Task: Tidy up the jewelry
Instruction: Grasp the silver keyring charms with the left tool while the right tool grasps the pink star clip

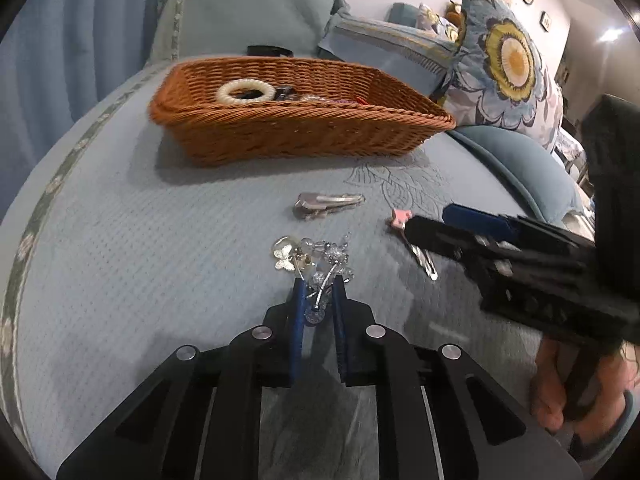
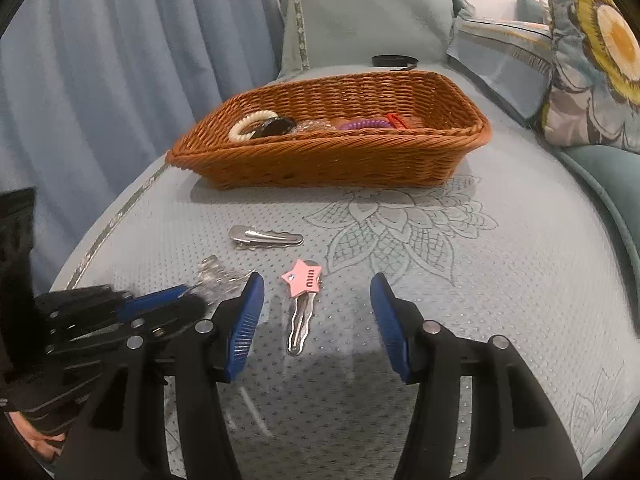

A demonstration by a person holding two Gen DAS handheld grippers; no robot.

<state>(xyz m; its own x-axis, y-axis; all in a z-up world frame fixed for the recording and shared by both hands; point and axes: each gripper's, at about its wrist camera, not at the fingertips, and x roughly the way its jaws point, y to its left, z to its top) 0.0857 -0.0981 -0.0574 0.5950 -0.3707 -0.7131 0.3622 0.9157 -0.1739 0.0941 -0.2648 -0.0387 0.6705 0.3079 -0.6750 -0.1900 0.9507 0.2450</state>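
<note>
The left claw (image 1: 318, 294) was clamped on a beaded crystal hairpin (image 1: 316, 258) for lifting toward the wicker basket (image 1: 280, 136) (already holding hair ties); the right claw (image 2: 316, 300) hung open over a pink star clip (image 2: 303, 278)

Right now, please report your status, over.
Left tool shut on beaded hairpin. Right tool open above star clip. Basket path clear.
</note>
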